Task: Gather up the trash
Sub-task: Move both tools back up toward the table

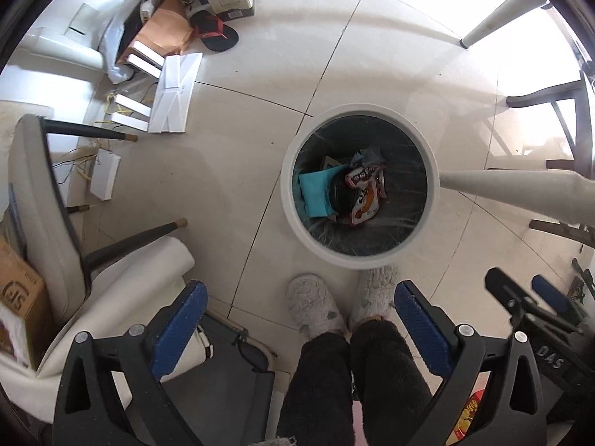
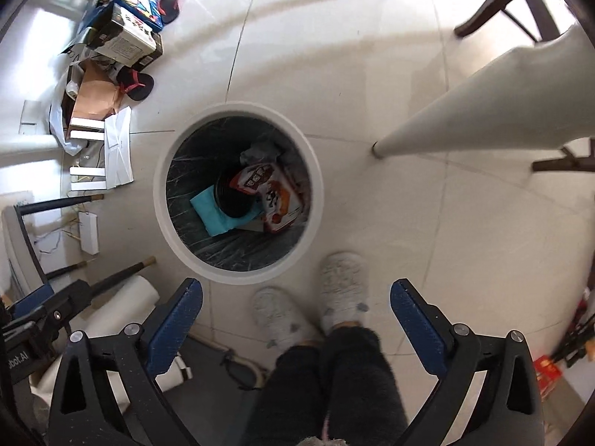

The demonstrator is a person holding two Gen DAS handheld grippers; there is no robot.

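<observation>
Pale glossy floor tiles fill both views beneath my tongs. Nearest, my left gripper gapes wide with nothing between its blue pads, and my right gripper stands equally wide and empty; the lower part of each frame runs off the picture's edge. Between the fingers show my two dark-trousered legs and two grey fluffy slippers, toes almost at the bin. Just beyond them stands the round white trash bin, lined with a black bag, holding the collected trash: one teal packet, one black round lid or dish partly covered by two red-and-white snack wrappers, and a grey crumpled scrap I cannot identify. One white table leg crosses on the right. Farther left, a heap of boxes, envelopes and black-and-red sandals lies distorted at the lens rim, its count unclear.
</observation>
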